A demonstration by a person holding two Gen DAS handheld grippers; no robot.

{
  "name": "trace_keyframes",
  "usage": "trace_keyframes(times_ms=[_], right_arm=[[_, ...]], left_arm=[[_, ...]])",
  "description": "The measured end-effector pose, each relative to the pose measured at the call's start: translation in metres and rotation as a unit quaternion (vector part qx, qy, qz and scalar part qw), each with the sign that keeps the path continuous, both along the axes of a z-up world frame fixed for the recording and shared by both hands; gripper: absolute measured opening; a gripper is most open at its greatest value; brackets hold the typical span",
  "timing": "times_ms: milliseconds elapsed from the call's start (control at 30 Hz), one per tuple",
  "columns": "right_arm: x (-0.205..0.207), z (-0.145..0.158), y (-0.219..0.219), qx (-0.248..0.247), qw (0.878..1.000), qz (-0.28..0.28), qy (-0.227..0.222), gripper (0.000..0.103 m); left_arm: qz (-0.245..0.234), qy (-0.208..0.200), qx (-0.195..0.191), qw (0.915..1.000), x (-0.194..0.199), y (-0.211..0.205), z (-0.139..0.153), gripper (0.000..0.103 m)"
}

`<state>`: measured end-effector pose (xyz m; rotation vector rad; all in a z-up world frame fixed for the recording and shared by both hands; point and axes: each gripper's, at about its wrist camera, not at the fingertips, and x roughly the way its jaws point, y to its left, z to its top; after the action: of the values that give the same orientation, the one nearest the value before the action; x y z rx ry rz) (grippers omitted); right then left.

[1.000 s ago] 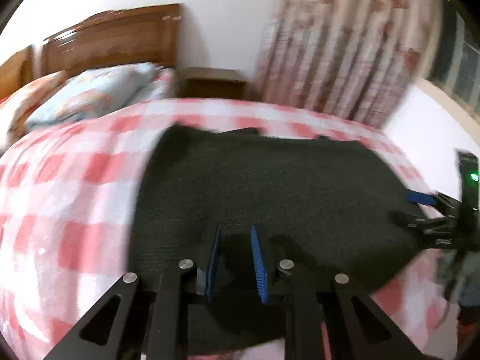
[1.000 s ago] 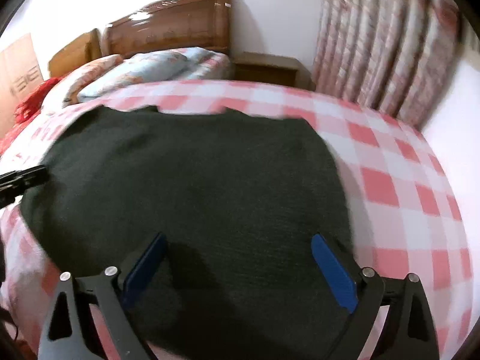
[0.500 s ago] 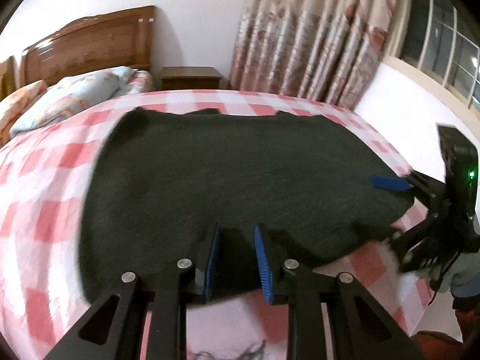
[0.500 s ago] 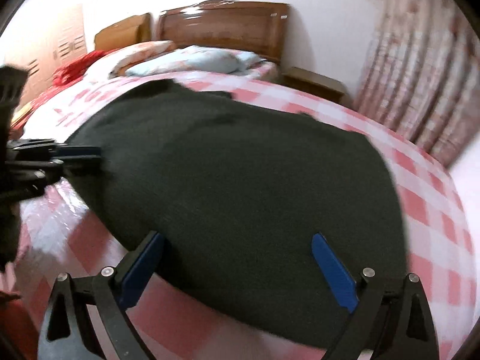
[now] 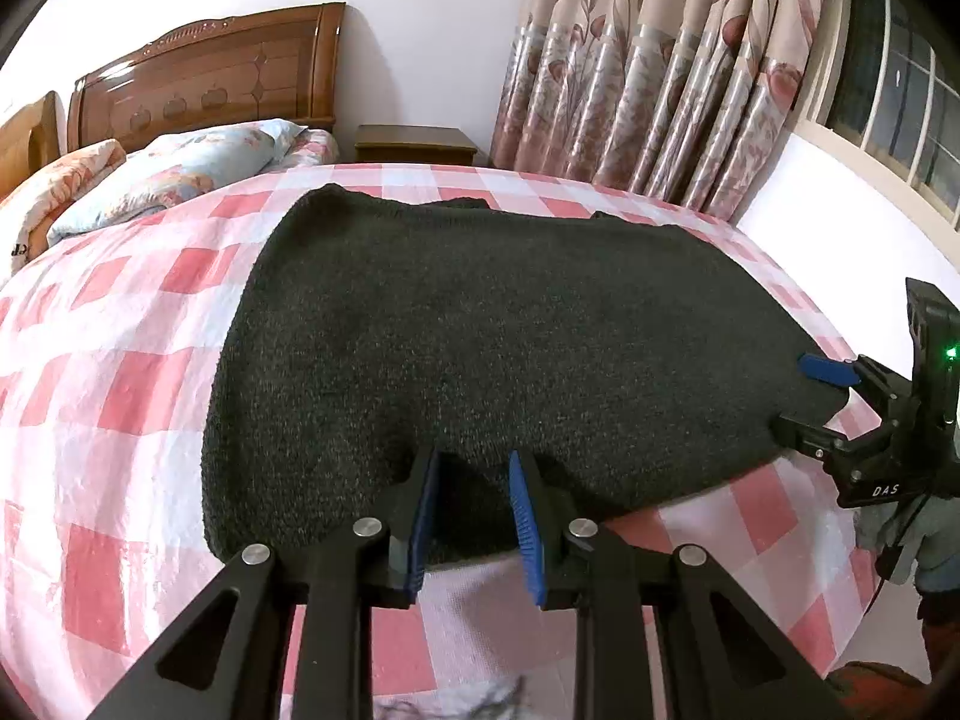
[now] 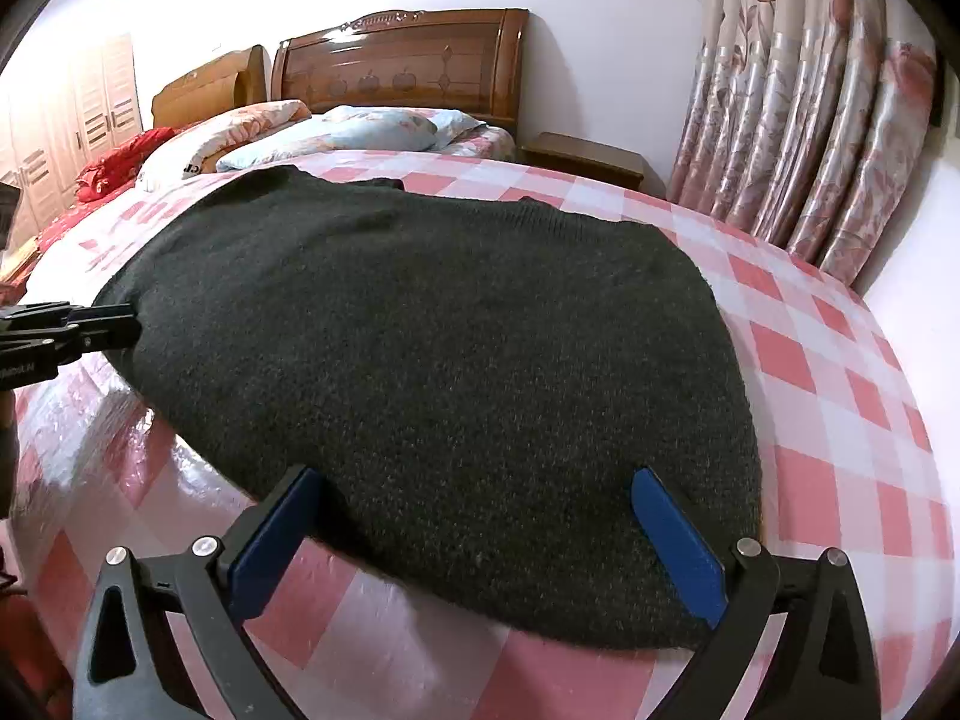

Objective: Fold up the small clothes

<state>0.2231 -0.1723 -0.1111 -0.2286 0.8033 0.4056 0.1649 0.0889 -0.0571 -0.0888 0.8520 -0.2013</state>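
A dark grey knitted garment (image 5: 492,324) lies spread flat on the pink-and-white checked bed (image 5: 120,396); it also shows in the right wrist view (image 6: 432,360). My left gripper (image 5: 471,468) hovers over its near hem, jaws partly open with a narrow gap and nothing between them. My right gripper (image 6: 480,492) is wide open over the garment's near right corner, empty. The right gripper shows at the right edge of the left wrist view (image 5: 840,396); the left gripper shows at the left edge of the right wrist view (image 6: 66,330).
Pillows (image 6: 336,132) and a wooden headboard (image 6: 408,60) lie at the far end of the bed. A nightstand (image 5: 414,144) and floral curtains (image 5: 660,78) stand behind. A red cloth (image 6: 114,162) lies far left. The bed's near edge is just below both grippers.
Both grippers have drawn back toward the near edge of the bed, so the whole garment now shows. The garment lies flat and unmoved. Jaw openings are unchanged.
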Motion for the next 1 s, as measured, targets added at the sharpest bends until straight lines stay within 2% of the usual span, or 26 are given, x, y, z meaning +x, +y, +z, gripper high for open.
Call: trace_keyframes(times_ms=[133,200,267,333,433,533,633,667,700,800,900,967,1000], right_arm=[[0.005,0.002,0.004,-0.008,1.0,-0.006,0.014,0.103],[0.009,0.009,0.009,-0.007,1.0,-0.006,0.015,0.103],[0.014,0.018,0.015,0.006,1.0,-0.001,0.007,0.103],[0.029,0.027,0.029,0.013,1.0,0.017,-0.001,0.103],[0.061,0.032,0.068,-0.02,0.999,0.048,-0.015,0.103],[0.101,0.028,0.102,-0.047,0.997,0.065,0.002,0.103],[0.135,0.012,0.116,-0.085,0.994,0.066,0.036,0.103],[0.14,0.012,0.111,-0.064,0.995,0.069,0.042,0.103],[0.148,0.01,0.098,-0.044,0.996,0.053,0.058,0.103],[0.161,0.006,0.054,-0.016,0.998,-0.018,0.059,0.103],[0.168,0.009,0.02,0.049,0.995,-0.059,0.059,0.103],[0.17,0.006,0.024,0.024,0.996,-0.072,0.055,0.103],[0.17,0.003,0.035,-0.01,0.996,-0.066,0.052,0.103]], left_arm=[[0.001,0.007,-0.003,1.0,0.001,0.002,0.002,0.025],[0.009,0.013,-0.024,0.9996,0.006,0.005,0.01,0.025],[0.006,-0.011,-0.029,0.9995,0.014,0.005,0.025,0.025],[-0.002,-0.041,-0.011,0.9991,0.03,-0.003,0.041,0.025],[-0.014,-0.061,0.017,0.9979,0.08,-0.015,0.055,0.026],[-0.013,-0.028,0.059,0.9978,0.141,-0.024,0.045,0.026],[-0.01,0.02,0.107,0.9941,0.181,-0.023,0.018,0.026],[-0.004,0.034,0.113,0.993,0.185,-0.017,0.005,0.026],[-0.003,0.042,0.102,0.9939,0.186,-0.012,-0.002,0.026],[-0.003,0.033,0.023,0.9992,0.18,0.011,-0.001,0.026],[-0.001,0.038,0.008,0.9992,0.184,0.013,-0.005,0.026],[-0.002,0.041,0.017,0.999,0.187,0.008,-0.006,0.026],[-0.002,0.042,0.021,0.9989,0.188,0.007,-0.007,0.026]])
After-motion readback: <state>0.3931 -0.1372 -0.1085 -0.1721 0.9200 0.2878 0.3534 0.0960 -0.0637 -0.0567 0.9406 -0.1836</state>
